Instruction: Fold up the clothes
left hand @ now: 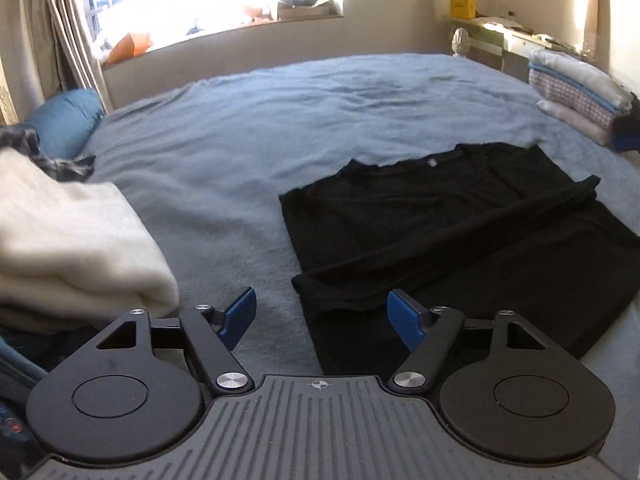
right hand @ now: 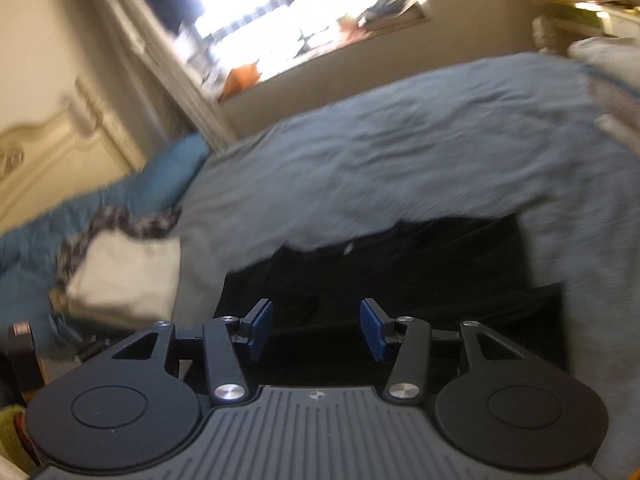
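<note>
**Black garment partly folded on the bed; both grippers free above its near hem**

The black garment is the landmark for everything below. It lies flat on the grey-blue bedspread, neckline and label away from the person, hem toward the person. One sleeve or side panel is already laid across the body as a diagonal band, so a first lengthwise fold appears to be in place.

Left gripper: jaws apart, nothing between the blue pads. It hangs over the garment's near left corner, with one pad over bare bedspread and the other over black cloth. No contact with the cloth can be confirmed.

Right gripper: jaws apart, nothing clamped. It sits over the near edge of the garment, pointing up the body toward the neckline. This view is smeared, so fine detail of the cloth beneath it cannot be read.

Surroundings: a folded cream blanket lies well to the left of the garment. A stack of folded laundry stands beyond the garment's far right corner, and is probably where finished items go.

Step in hand, as judged: approach for the next fold, likely the hem-to-neckline fold.

Requirements for the next move:
1. Lower each gripper onto a hem corner and close on all layers, not the top layer only.
2. Lift both corners level and together, so that the folded band does not slide open.
3. Carry the hem toward the neckline and lay it square.
</note>
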The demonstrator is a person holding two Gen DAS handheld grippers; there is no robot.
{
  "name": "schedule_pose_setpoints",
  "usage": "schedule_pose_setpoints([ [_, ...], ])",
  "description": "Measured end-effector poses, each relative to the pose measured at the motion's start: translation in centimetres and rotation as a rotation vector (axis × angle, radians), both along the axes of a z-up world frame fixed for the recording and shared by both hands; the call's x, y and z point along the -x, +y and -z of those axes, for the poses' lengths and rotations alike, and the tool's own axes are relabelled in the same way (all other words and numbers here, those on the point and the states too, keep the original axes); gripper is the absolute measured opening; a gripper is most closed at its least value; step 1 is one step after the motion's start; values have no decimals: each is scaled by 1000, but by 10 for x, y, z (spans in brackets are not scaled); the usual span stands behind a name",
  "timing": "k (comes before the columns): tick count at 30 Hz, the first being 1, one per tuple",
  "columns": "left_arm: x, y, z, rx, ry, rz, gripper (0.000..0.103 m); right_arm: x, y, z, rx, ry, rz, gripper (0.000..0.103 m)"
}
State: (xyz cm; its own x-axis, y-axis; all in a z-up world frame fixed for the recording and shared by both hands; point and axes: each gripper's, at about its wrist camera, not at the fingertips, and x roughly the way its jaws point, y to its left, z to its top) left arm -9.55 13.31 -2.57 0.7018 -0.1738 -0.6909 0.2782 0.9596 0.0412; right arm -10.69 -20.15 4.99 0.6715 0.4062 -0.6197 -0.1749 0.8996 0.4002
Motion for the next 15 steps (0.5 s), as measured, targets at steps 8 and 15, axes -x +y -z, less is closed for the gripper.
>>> schedule_pose_setpoints([
  [8, -11, 27, 23, 159, 69, -63, 38, -33, 129, 50, 249, -89, -439, 36],
  [15, -29, 48, 35, 307, 120, -124, 35, -43, 205, 81, 361, -167, -697, 36],
])
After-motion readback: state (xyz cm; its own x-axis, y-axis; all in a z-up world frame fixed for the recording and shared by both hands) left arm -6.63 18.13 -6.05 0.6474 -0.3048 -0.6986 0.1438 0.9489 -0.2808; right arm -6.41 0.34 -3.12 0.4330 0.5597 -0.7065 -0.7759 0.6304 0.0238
